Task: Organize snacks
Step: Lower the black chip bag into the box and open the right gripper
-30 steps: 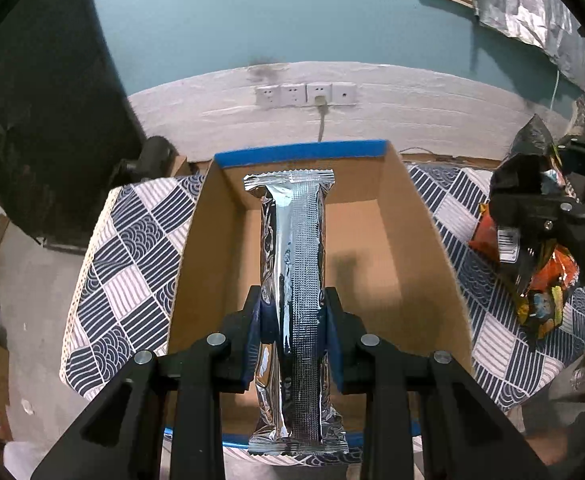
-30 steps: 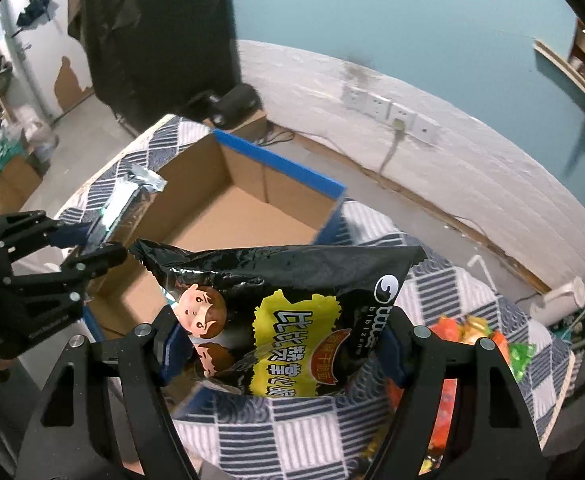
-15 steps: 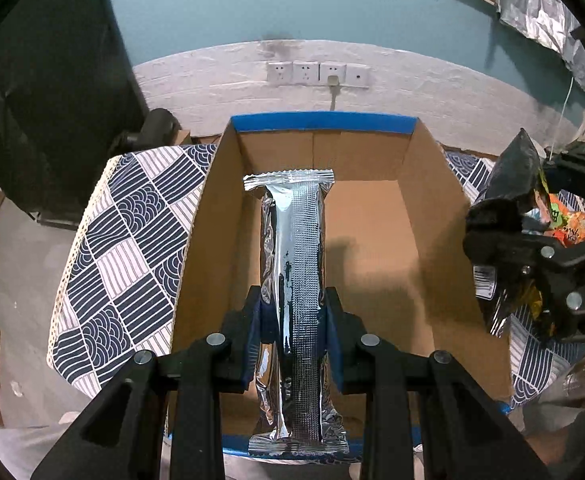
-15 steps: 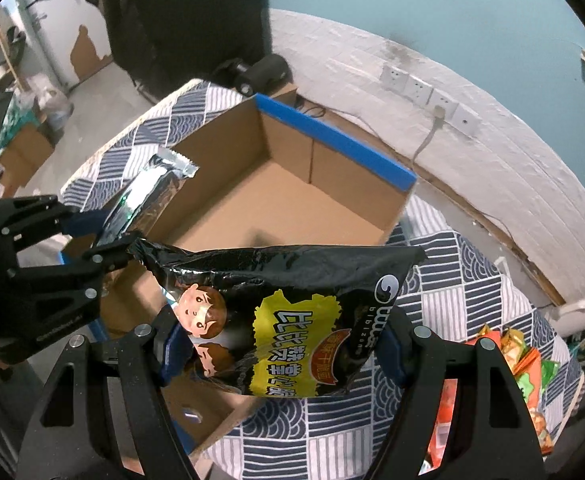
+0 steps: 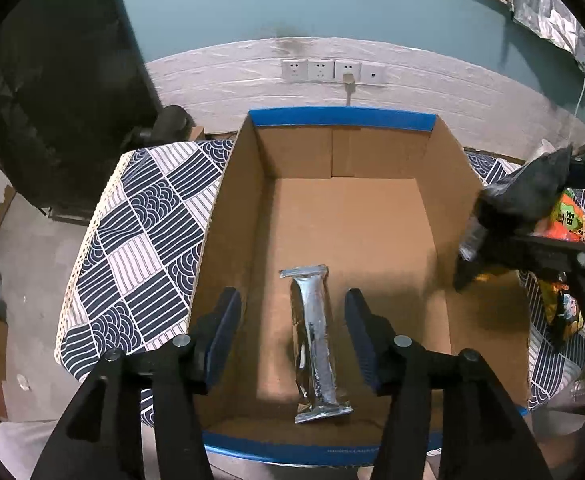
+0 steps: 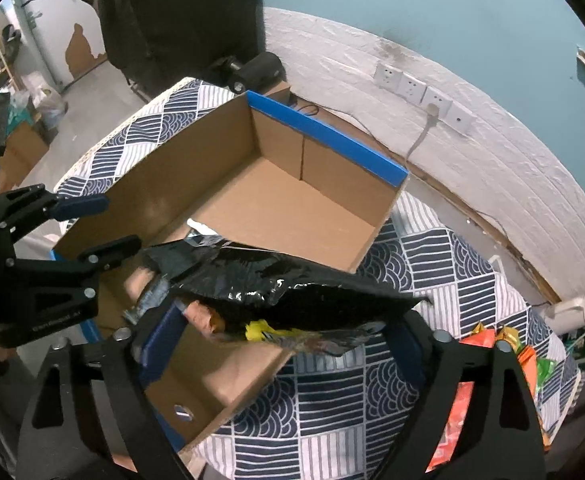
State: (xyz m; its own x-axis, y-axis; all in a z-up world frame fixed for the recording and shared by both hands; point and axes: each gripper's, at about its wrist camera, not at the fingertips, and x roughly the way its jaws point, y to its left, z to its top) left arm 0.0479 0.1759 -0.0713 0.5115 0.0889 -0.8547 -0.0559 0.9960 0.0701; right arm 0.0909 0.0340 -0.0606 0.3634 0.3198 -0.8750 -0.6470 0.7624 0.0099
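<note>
Released since the earlier frames, the silver foil bar [image 5: 315, 344] now lies flat on the floor of the cardboard box [image 5: 232, 216], near its front wall and toward its left side, lengthwise so it leaves room beside it. Above it the left gripper [image 5: 290, 332] hangs with jaws that have just been opening, partly spread and clear of the bar. Toward the box's right wall, the right gripper [image 6: 276, 344] has likewise just been opening its jaws wide; the black chip bag [image 6: 292, 292] tips over that wall, apparently let go, though contact at the pads is hard to judge. More snack packets [image 6: 504, 360] wait right of the box on the patterned cloth [image 6: 372, 408].
</note>
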